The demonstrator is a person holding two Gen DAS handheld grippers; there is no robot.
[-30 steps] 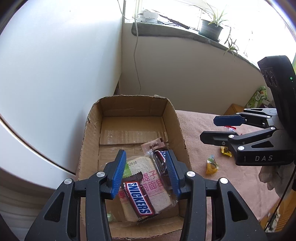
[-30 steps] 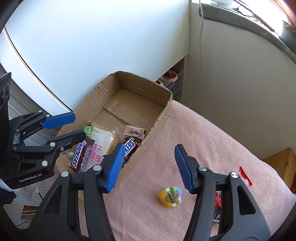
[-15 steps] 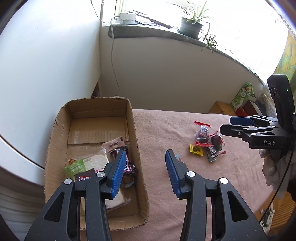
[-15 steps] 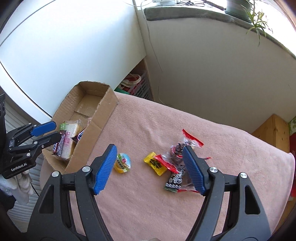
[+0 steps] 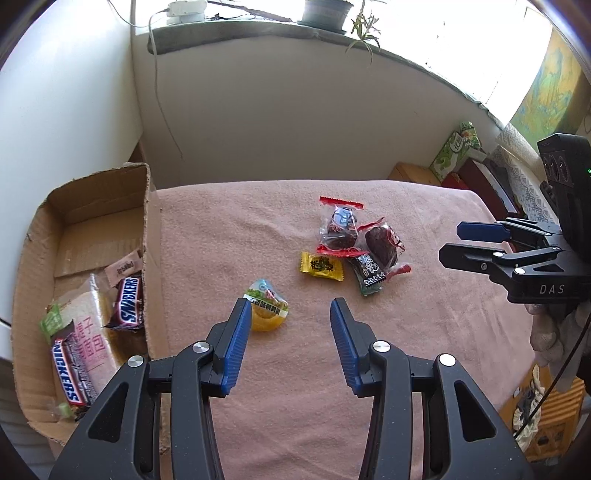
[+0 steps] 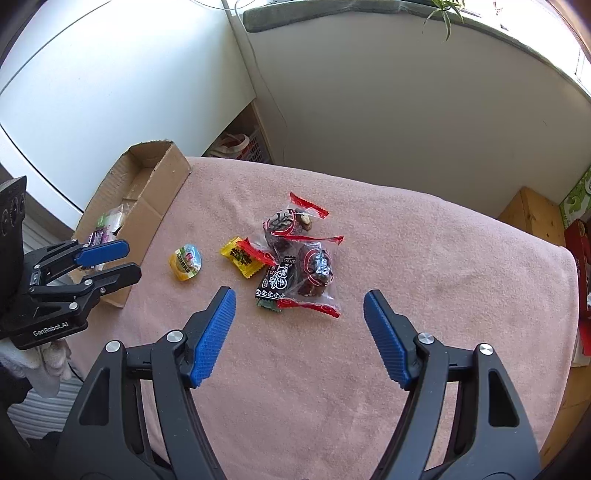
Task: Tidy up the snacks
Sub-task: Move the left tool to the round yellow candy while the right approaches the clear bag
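A cardboard box (image 5: 92, 199) at the table's left holds two Snickers bars (image 5: 129, 301) and a wrapped sandwich (image 5: 88, 325); it also shows in the right wrist view (image 6: 151, 177). Loose snacks lie on the pink cloth: a yellow jelly cup (image 5: 266, 309) (image 6: 185, 261), a yellow candy (image 5: 321, 266) (image 6: 242, 260), a dark green packet (image 5: 367, 274) (image 6: 276, 282) and two red-edged date packs (image 5: 341, 230) (image 6: 314, 271). My left gripper (image 5: 287, 341) is open and empty, the jelly cup just ahead of its left finger. My right gripper (image 6: 300, 334) is open and empty, just short of the pile.
The pink cloth (image 5: 295, 387) covers the whole table. A white wall, a windowsill with plants (image 5: 325, 11) and a hanging cable stand behind. A green carton (image 5: 456, 149) and wooden boxes sit beyond the right edge. A basket (image 6: 240, 146) is behind the box.
Both grippers swung right, away from the box and over the loose snacks. The left one left the Snickers bar in the box. The right gripper has opened wider.
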